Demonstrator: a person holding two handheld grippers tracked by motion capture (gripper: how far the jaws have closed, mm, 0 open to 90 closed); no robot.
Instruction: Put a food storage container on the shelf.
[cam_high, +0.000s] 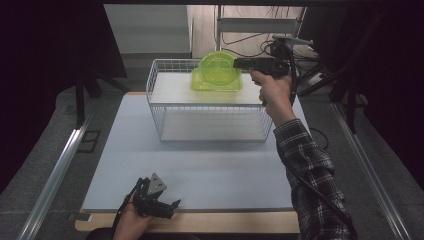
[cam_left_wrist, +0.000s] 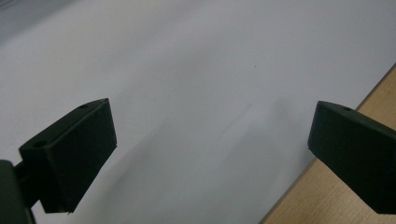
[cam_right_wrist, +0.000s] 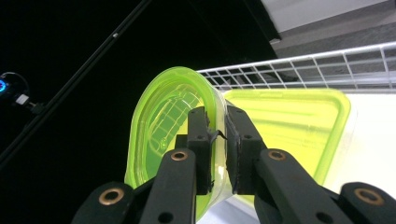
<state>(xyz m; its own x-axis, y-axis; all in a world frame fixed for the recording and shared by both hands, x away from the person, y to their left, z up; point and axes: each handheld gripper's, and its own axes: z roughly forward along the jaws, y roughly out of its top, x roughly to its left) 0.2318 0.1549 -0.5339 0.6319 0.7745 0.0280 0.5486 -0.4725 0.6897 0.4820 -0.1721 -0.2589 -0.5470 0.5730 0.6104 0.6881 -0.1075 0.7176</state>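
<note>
The wire basket (cam_high: 210, 107) stood at the far middle of the worktop (cam_high: 200, 165), and inside it, on its pale upper shelf, lay a flat green lid (cam_high: 216, 86). Above that lid the right gripper (cam_high: 239, 63) held a round green container (cam_high: 216, 67) tipped up on its edge, so that its open mouth faced sideways rather than upward, towards the near side of the worktop in the high view. Nothing could be seen inside the container.

In the right gripper view the right gripper (cam_right_wrist: 217, 140) had its jaws clamped on the rim wall of the green container (cam_right_wrist: 163, 126), one jaw inside the mouth and the other outside against the wall. The green lid (cam_right_wrist: 299, 126) lay just beyond and to the right of the jaws, flat, its long axis running away from them along the back rail of the wire basket (cam_right_wrist: 327, 65). The lower part of the container was cut off behind the jaws, and whether it touched the lid could not be told.

The left gripper (cam_high: 167, 205) rested at the near edge of the worktop, well apart from the basket. In the left gripper view the left gripper (cam_left_wrist: 210, 140) had its jaws wide apart with bare worktop (cam_left_wrist: 196, 70) between them.
</note>
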